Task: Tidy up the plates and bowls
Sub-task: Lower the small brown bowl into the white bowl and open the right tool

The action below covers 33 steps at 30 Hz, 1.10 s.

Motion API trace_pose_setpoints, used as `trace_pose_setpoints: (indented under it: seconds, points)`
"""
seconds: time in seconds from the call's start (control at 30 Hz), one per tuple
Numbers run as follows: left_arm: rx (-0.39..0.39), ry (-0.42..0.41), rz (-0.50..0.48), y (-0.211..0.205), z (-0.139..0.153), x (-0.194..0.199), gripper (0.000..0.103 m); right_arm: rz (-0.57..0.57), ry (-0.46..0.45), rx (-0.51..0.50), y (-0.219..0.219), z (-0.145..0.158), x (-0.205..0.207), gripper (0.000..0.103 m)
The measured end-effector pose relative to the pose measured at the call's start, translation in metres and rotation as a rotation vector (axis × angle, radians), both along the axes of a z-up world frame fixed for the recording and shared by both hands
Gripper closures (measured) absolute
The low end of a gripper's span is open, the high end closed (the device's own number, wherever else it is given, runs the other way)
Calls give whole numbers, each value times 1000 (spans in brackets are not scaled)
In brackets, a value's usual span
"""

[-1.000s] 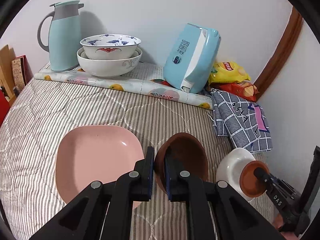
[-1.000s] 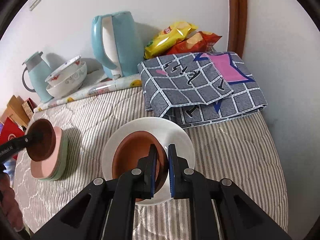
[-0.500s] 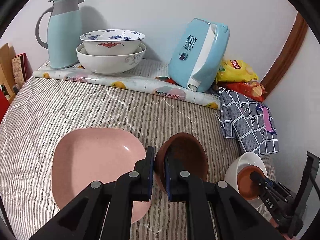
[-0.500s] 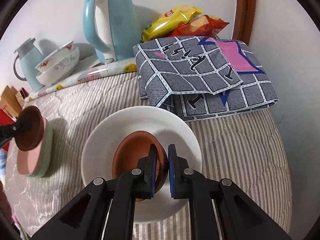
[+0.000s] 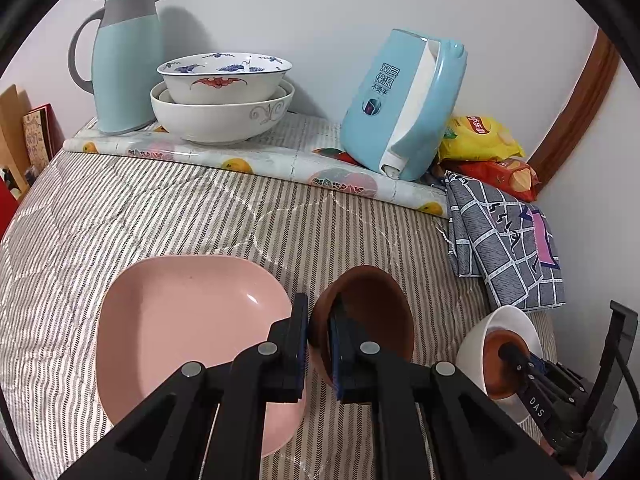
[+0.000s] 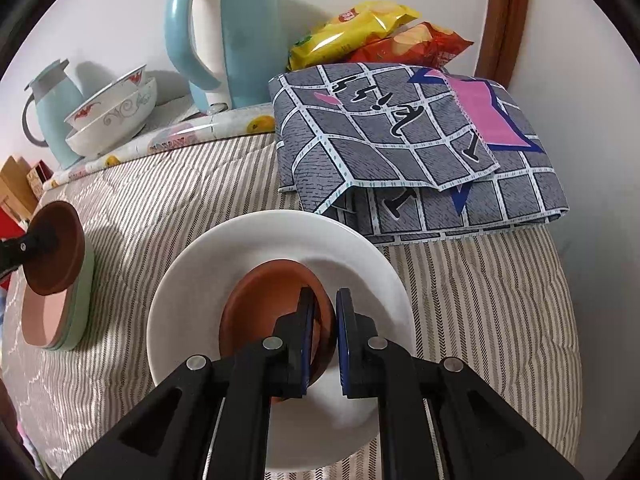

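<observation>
Our left claw [image 5: 318, 334] is clamped on the rim of a brown bowl [image 5: 372, 316], just beside the pink plate [image 5: 180, 328]. Our right claw [image 6: 323, 326] pinches a second brown bowl [image 6: 264, 308] inside the white plate [image 6: 224, 280], seemingly resting there, on the striped bed [image 6: 480, 288].

The pale blue kettle [image 5: 400, 108], far ahead of the left fingers and to their right, bears the Chinese characters 双层保温 with smaller ones below; the other gripper's black finger [image 5: 534, 404], at far right, reads DAS; the snack bags' lettering is too small to read
</observation>
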<state>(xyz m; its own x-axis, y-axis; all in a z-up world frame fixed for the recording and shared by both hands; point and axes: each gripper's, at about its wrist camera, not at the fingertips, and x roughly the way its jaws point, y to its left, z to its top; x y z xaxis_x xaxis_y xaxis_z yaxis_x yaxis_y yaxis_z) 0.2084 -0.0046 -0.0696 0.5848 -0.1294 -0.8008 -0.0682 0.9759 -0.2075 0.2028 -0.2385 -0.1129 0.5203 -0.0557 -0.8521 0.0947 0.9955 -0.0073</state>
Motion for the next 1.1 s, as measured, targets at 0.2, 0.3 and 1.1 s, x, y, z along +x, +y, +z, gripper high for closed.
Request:
trace_pose_setpoints:
  seconds: [0.2, 0.3, 1.1]
  points:
    - [-6, 8, 4, 1, -2, 0, 93, 19, 24, -36, 2, -4, 2, 92]
    - [-9, 8, 6, 2, -2, -1, 93, 34, 36, -62, 6, -5, 4, 91]
    - [-29, -6, -7, 3, 11, -22, 93, 24, 23, -76, 14, 7, -16, 71]
